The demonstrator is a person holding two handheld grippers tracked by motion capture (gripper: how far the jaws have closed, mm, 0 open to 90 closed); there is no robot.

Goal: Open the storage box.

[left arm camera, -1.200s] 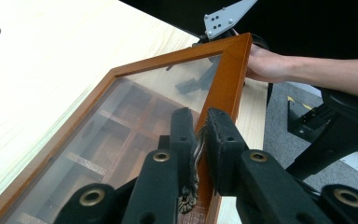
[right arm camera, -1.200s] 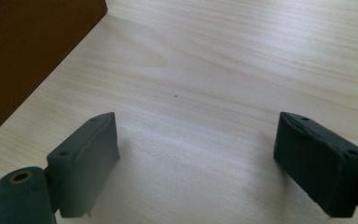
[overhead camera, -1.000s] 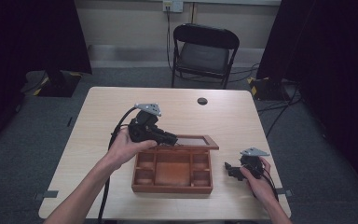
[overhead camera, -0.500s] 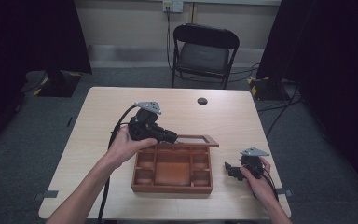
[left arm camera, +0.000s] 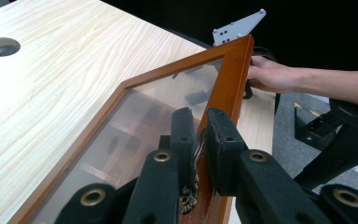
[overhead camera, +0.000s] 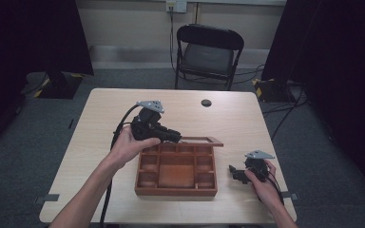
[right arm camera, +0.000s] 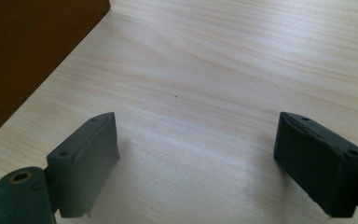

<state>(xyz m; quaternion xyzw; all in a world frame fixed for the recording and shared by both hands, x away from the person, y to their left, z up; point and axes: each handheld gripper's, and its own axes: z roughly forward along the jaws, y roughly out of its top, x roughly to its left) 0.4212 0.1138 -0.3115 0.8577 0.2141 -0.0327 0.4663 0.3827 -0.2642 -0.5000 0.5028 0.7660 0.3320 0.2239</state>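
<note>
The left tongs [left arm camera: 198, 140] pinch the metal clasp [left arm camera: 192, 186] on the wooden box's [overhead camera: 177, 190] glass lid [left arm camera: 223, 88], raised fully open over its compartments, while the right tongs [right arm camera: 196, 163] rest spread wide, empty, on the surface [right arm camera: 242, 60].

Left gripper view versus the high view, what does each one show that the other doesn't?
The left gripper view alone shows the left tool shut on a small metal latch at the frame of the glass lid. The high view alone shows the wooden box with its compartments, and a folding chair. Both show the raised lid, the table with its cable hole, and the person's right hand.
</note>
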